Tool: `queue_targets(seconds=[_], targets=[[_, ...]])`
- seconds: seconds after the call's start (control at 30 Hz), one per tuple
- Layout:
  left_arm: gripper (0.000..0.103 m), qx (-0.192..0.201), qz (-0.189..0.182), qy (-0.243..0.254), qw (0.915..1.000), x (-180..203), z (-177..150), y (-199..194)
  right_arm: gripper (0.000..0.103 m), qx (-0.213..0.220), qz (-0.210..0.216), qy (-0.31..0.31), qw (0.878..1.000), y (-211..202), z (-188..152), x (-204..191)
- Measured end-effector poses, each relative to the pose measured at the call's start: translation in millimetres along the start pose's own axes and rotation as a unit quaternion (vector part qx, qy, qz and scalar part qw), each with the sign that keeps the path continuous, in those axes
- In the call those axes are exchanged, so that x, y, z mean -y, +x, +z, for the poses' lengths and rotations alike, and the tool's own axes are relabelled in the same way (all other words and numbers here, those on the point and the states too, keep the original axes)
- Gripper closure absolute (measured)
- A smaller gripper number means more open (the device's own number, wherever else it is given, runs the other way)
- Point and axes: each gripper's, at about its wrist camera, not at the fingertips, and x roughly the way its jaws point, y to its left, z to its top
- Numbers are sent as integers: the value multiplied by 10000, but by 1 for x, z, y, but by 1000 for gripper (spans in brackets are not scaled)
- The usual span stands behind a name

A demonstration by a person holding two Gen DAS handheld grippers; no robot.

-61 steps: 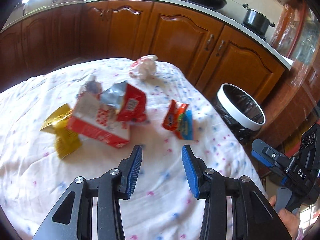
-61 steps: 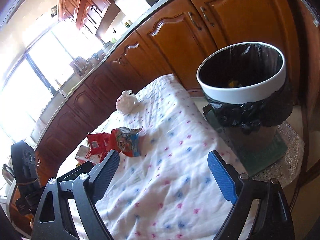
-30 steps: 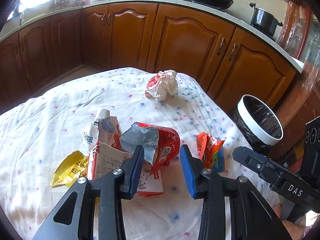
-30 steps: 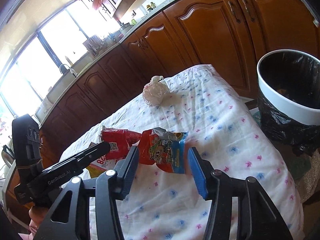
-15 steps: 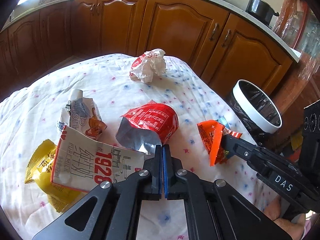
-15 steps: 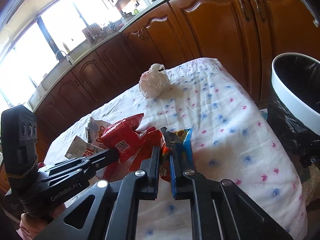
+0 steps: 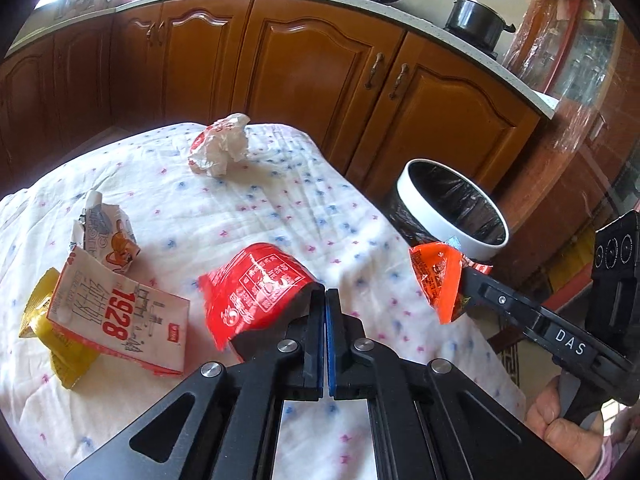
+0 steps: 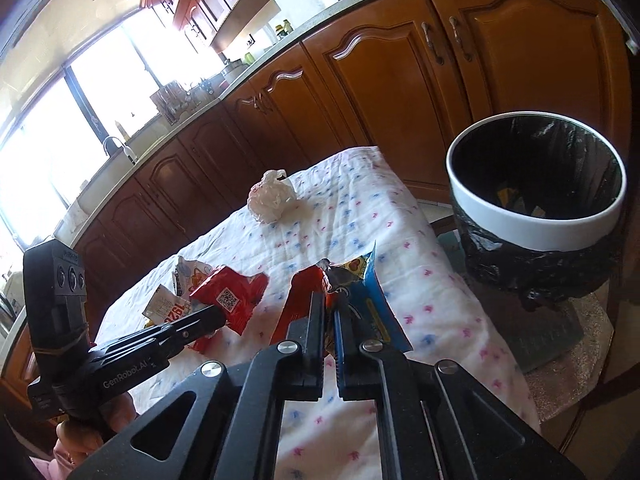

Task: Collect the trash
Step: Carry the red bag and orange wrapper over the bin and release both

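Left claw [image 7: 325, 298]: clenched, jaws pressed flat together on an edge of the red foil packet [image 7: 256, 288]; closure just completed. Packet lifted clear of the tabletop [image 7: 280, 208], hanging to the left of the claw tips.

Right claw [image 8: 329, 304]: clenched on the orange-and-blue snack wrapper [image 8: 362, 292], a thin fold of it between the pads; closure just completed. Wrapper raised off the cloth, standing up beyond the tips.

Trash bin [image 8: 536, 224]: white rim, black liner, beside the tabletop edge, beyond and to the right of the right claw; some scraps visible inside. From the left wrist view, same bin [image 7: 452, 208] beyond and to the right of the left claw, past the held orange wrapper [image 7: 438, 280].

Remaining on the tabletop, all left of or beyond the left claw:
- white carton marked 1928 [image 7: 120, 320], lying flat, close to the left;
- yellow wrapper [image 7: 44, 324], partly under the carton;
- crumpled cartoon-print packet [image 7: 106, 240], just behind the carton;
- crumpled white-and-red paper ball [image 7: 220, 148], well beyond, near the far edge.

Tabletop covered with a white cloth with small pink and blue marks. Hand [image 7: 560, 428] on the right claw's grip at lower right of the left wrist view.
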Motion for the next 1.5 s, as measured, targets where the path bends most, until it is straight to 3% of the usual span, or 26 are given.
queue_targets(seconds=[0.43,0.83,1.5], targets=[[103,15,-33,180,9998,23,0,-1,99,319,-111,181,9993,-35,7,27],[103,70,-288,544,9981,61,18,12,99,553,-292,303,9976,-54,19,54],[103,44,-836,1213,9891,130,74,74,99,864,-734,433,9926,-65,68,113]])
